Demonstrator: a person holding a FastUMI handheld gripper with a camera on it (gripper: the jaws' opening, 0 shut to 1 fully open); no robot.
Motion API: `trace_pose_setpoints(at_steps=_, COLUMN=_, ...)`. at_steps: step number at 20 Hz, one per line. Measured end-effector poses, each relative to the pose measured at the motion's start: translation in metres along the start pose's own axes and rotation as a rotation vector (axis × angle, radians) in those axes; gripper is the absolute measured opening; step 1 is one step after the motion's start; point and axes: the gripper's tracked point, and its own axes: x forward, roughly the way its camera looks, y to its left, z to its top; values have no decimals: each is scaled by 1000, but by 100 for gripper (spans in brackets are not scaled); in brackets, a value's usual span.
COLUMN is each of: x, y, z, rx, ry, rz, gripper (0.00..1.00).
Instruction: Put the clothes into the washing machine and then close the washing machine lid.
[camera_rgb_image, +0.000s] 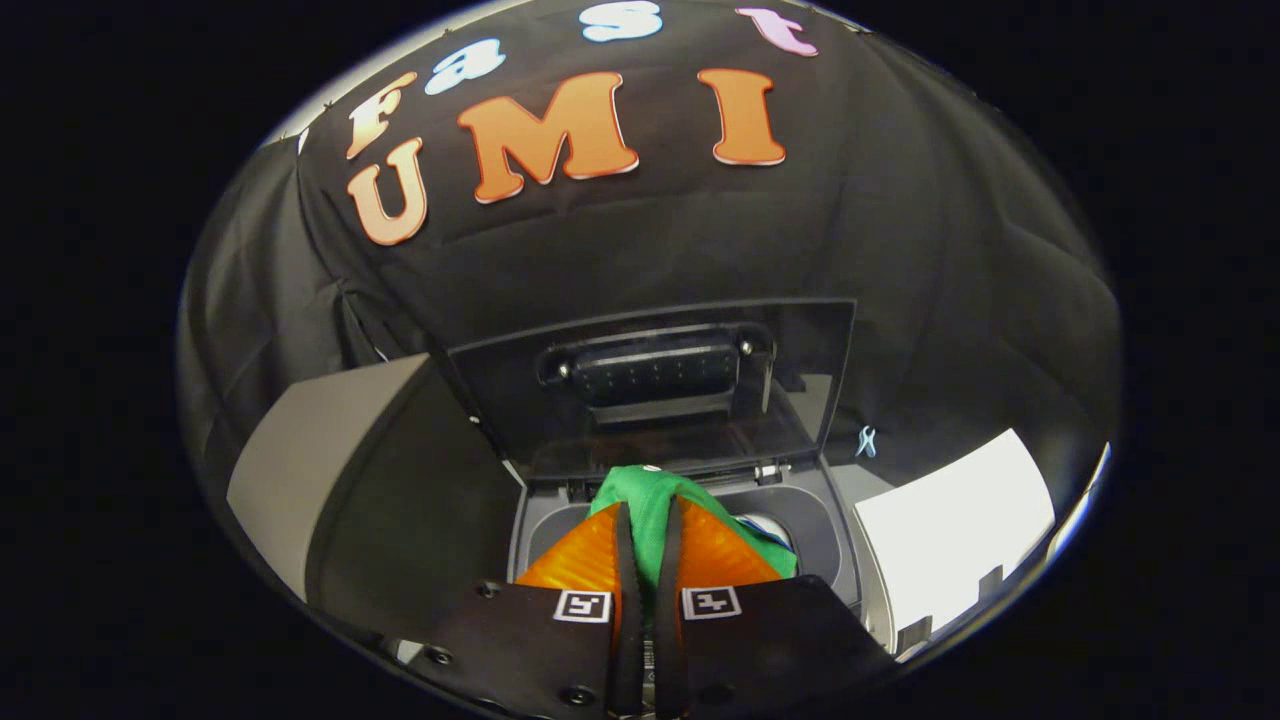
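Gripper view looks down over the washing machine (838, 545), whose lid (650, 385) stands raised at the back, its dark underside facing the camera. The fingers (628, 560) are drawn close together and pinch a bunched green garment (650, 500) between them; the cloth rises in a hump just ahead of the tips and spills to one side over the machine's grey top frame. Beyond the cloth a small part of the drum opening (768, 527) shows.

The garment looks held above or at the mouth of the drum, not yet down inside it, so I judge the loading step unfinished. The main risk is letting go too early: a fold draped over the frame could stay hanging on the rim and then be trapped when the lid comes down, keeping it from shutting flush. How much cloth hangs below the fingers is hidden, so a trailing end could also snag.
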Motion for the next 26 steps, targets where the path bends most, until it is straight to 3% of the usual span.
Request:
trace_pose_setpoints(at_steps=9, x=95, y=-35, z=-93, rx=-96, ry=209, rz=-11, gripper=13)
trace_pose_setpoints(at_steps=18, x=164, y=-70, z=-220, rx=-82, ry=533, rz=-153, gripper=13)
trace_pose_setpoints(at_steps=23, x=166, y=-71, z=-228, rx=-12, ry=591, rz=-202, gripper=14)
trace_pose_setpoints(at_steps=26, x=165, y=-69, z=-228, rx=3, ry=597, rz=-197, gripper=24)
